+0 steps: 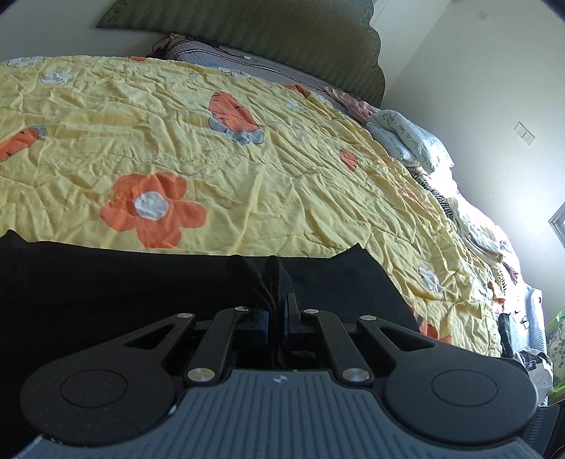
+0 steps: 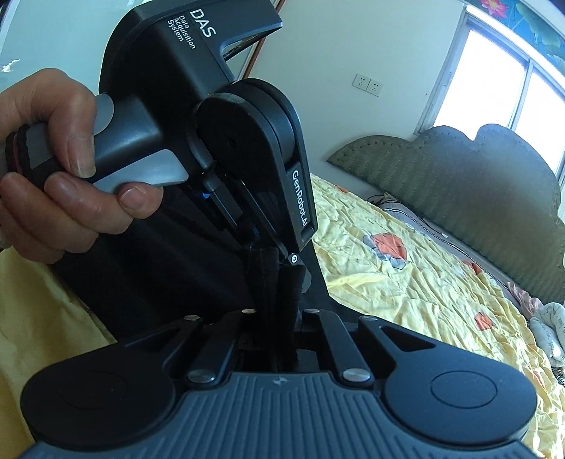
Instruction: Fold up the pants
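The black pants (image 1: 106, 282) lie spread across the near edge of the yellow flowered quilt (image 1: 247, 141). My left gripper (image 1: 276, 310) is shut on a bunched fold of the pants' edge, which sticks up between the fingers. In the right wrist view, my right gripper (image 2: 282, 317) is shut on another bunched fold of the black pants (image 2: 275, 279). The left gripper's body (image 2: 197, 106), held by a hand (image 2: 53, 166), is right in front of it and very close. The two grippers are almost touching.
A green padded headboard (image 1: 282, 31) stands at the far end of the bed. Pillows and folded bedding (image 1: 409, 137) pile along the bed's right side. A window (image 2: 494, 81) and wall sockets (image 2: 367, 84) are on the walls.
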`<state>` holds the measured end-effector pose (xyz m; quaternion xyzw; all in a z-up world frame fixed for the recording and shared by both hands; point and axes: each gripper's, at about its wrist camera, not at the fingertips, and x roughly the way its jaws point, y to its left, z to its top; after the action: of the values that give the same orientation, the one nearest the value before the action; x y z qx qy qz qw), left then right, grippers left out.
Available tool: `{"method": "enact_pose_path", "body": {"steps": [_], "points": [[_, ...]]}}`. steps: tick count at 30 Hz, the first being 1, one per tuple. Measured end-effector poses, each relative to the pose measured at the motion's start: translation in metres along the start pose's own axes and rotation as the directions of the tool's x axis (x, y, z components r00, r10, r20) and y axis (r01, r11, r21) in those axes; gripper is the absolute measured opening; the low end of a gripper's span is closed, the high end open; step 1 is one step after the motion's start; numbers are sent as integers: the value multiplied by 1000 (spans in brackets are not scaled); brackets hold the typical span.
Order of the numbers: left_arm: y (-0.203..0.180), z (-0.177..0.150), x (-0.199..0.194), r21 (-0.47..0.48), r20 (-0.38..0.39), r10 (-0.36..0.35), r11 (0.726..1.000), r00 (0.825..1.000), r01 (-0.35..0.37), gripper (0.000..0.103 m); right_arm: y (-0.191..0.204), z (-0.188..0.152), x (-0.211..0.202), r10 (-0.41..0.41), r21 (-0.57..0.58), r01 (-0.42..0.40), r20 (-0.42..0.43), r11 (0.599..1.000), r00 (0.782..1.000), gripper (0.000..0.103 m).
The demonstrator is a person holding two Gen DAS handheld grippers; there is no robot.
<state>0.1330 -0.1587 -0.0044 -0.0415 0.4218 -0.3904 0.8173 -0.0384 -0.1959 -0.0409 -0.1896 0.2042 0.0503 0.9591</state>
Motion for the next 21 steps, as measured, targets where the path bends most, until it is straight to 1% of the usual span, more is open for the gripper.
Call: {"method": "enact_pose_path", "body": {"steps": [8,11,12,18,21], "points": [[19,-5,-21,23,30,48,999,998,-49,5,5,3,7,56,-15,-55,25,998,998,5],[28,-7,-26,15,35,63,998,997,-64,5,8,4,12,74,-26,-74,28,997,997,5],[31,-8,-28,15,38,68,998,997,-69,5,3,4,17,82,-28,-82,29,996,996,5],[42,-10,-37,18,47,91,996,995,-92,5,2,9,31,114,-36,-113,32,993,993,5],[47,-11,-40,17,50,100,995,994,-101,5,-5,7,33,124,-36,-123,30,992,992,5]]}}
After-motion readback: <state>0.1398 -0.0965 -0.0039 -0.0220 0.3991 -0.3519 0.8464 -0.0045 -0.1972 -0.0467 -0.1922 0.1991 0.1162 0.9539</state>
